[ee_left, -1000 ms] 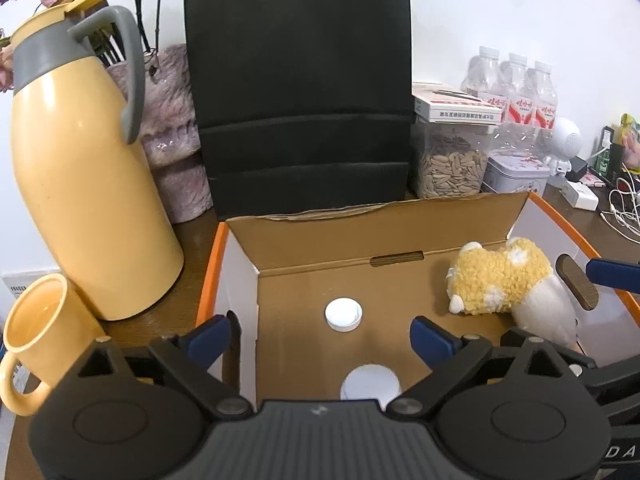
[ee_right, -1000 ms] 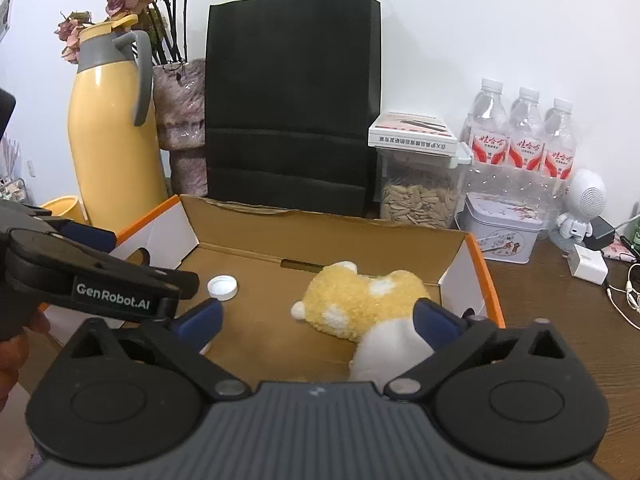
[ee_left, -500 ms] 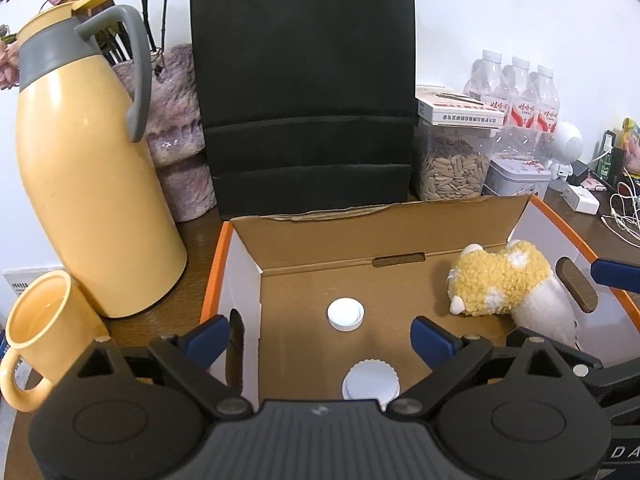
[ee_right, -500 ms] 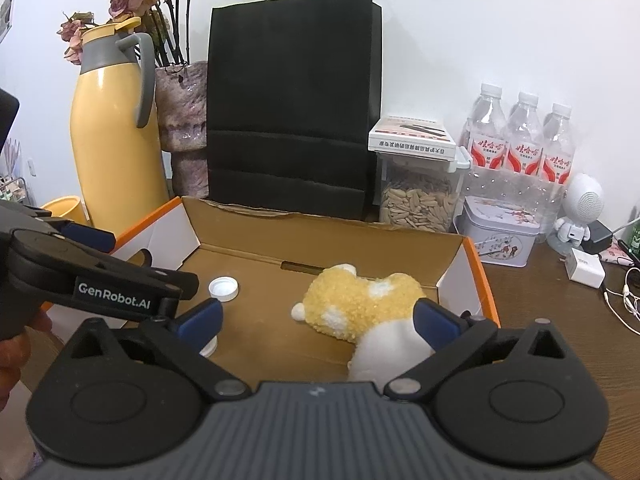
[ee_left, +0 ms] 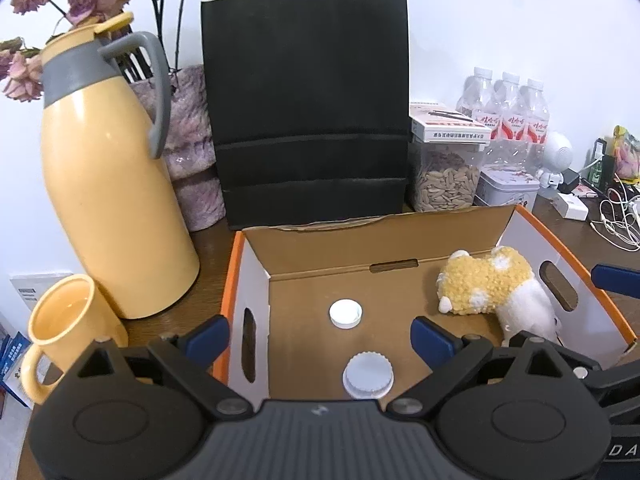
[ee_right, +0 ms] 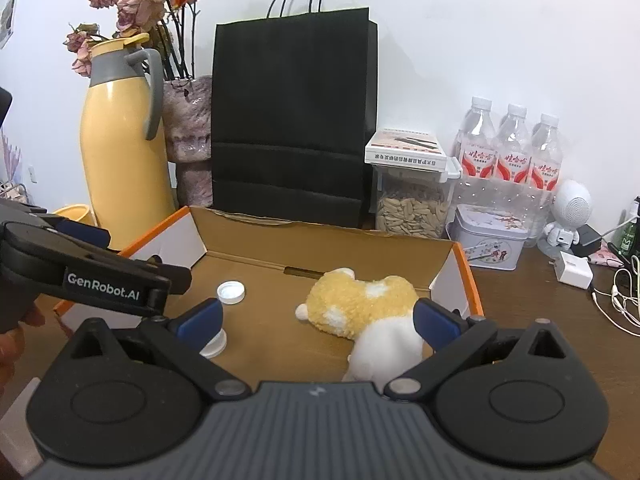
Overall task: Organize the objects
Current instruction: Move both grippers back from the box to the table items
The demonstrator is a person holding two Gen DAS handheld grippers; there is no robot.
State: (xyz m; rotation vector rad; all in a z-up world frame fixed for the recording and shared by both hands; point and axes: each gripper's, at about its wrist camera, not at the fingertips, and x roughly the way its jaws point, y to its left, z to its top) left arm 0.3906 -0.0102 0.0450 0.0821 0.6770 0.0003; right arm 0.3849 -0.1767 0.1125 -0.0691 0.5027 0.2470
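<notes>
An open cardboard box with orange edges lies on the wooden table. Inside it are a yellow and white plush toy, a small white cap and a ribbed white lid. My left gripper hangs open above the box's left front corner, holding nothing. My right gripper is open just above the box's front, the plush between its fingers but not gripped. The left gripper's body shows at the left of the right wrist view.
A yellow thermos jug and yellow mug stand left of the box. Behind it are a black paper bag, a seed jar, water bottles, a tin and cables.
Both grippers have risen and pulled back a little from the box, so more of the bag, jug and flowers shows. Both stay open; the plush and caps have not moved.
</notes>
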